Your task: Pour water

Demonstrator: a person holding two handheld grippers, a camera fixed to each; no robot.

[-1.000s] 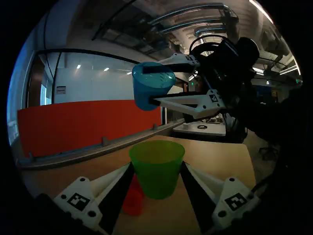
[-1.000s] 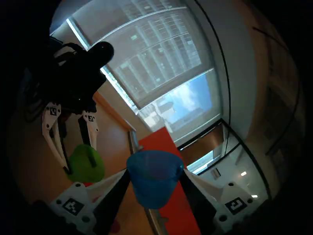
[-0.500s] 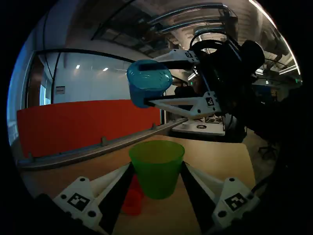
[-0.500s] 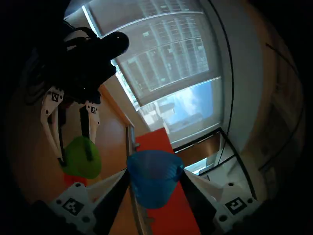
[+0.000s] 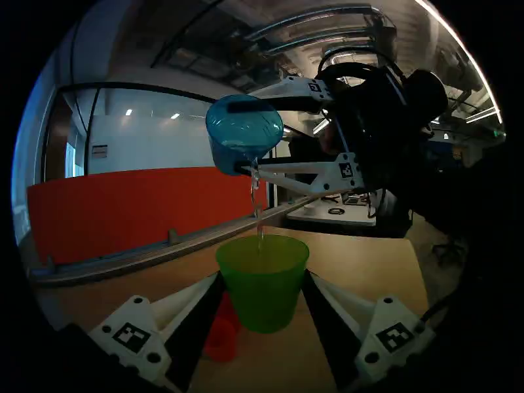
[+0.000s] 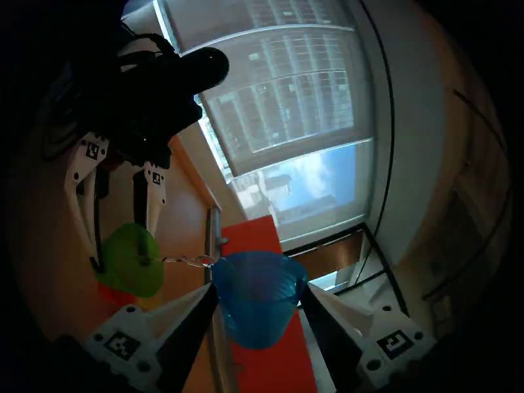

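2 grippers, each clamped on a cup. The left gripper [image 5: 263,280] has both fingers pressed on the sides of an upright green plastic cup [image 5: 262,298], mouth up. The right gripper [image 6: 257,291] has both fingers pressed on a translucent blue plastic cup [image 6: 257,311]. In the left gripper view the blue plastic cup hangs above the green one, tipped with its mouth downward and toward the camera. 1 thin water stream [image 5: 256,196] runs from its lower lip into the green cup's mouth.

1 small red cup [image 5: 221,335] stands on the wooden table [image 5: 367,262] just beside the green cup, partly hidden behind it and one finger. Cannot tell whether the green cup's base touches the tabletop. The table's far long edge meets a metal rail [image 5: 164,243], and an orange-red partition [image 5: 131,203] stands behind it. The right gripper view shows a large window [image 6: 288,98] with blinds.
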